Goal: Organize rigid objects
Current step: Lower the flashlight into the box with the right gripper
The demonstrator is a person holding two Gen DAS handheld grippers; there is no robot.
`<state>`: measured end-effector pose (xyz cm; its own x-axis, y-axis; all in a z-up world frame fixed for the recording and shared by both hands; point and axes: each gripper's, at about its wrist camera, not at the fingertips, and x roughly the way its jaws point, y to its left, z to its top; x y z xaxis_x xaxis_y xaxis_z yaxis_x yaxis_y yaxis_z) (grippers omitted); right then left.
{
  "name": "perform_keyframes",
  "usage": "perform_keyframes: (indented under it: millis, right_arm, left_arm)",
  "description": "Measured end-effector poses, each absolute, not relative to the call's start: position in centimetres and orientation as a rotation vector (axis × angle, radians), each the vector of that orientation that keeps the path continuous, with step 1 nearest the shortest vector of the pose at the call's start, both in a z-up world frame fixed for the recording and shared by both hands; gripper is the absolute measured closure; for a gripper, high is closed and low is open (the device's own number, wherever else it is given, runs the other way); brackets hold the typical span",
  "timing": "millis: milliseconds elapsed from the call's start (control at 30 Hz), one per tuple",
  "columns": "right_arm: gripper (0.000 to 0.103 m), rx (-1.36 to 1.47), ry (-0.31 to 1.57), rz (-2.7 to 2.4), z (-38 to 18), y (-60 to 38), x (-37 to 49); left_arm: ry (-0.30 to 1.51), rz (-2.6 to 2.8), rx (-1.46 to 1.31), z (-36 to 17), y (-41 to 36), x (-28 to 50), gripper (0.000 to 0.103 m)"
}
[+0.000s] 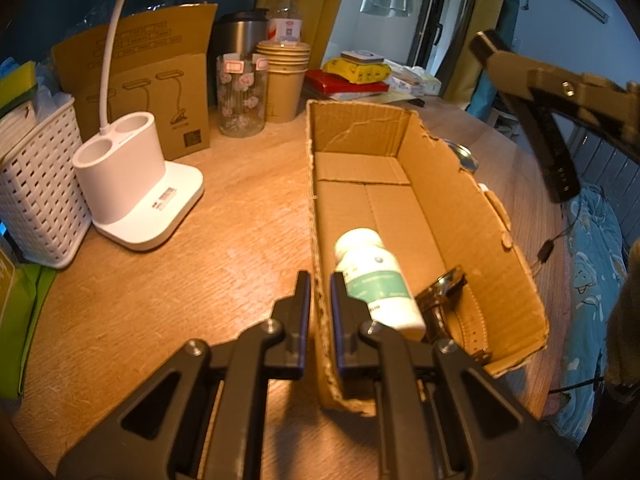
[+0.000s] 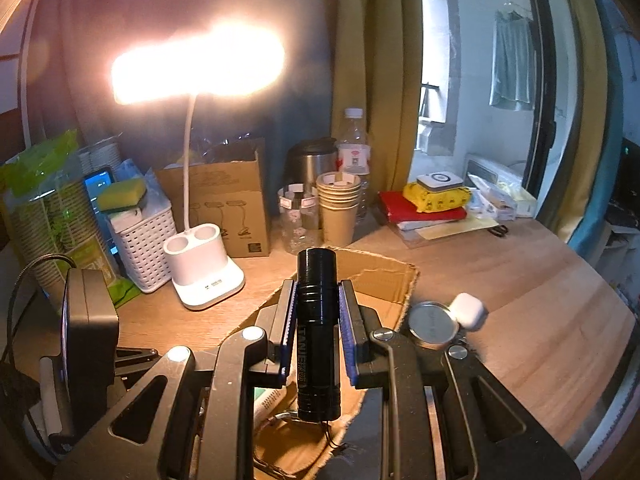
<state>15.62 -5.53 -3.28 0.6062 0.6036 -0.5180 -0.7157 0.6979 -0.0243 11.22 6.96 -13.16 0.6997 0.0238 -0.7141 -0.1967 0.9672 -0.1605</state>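
Note:
An open cardboard box lies on the wooden desk. In it lie a white pill bottle with a green label and a watch with a tan leather strap. My left gripper is shut on the box's left wall near its front corner. My right gripper is shut on a black flashlight and holds it above the box. The right gripper also shows high at the right of the left wrist view.
A white lamp base, white basket, lamp carton, glass jar and paper cups stand at the back left. A round tin and a white earbud case lie right of the box. Books lie at the back.

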Motion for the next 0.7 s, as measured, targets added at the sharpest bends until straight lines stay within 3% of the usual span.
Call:
perform_keyframes:
  millis: [700]
  right_arm:
    - [0.081, -0.256, 0.623, 0.803, -7.5, -3.0, 18.2]
  left_arm:
    - [0.788, 0.123, -0.235, -13.2, 7.0, 11.3, 0.093]
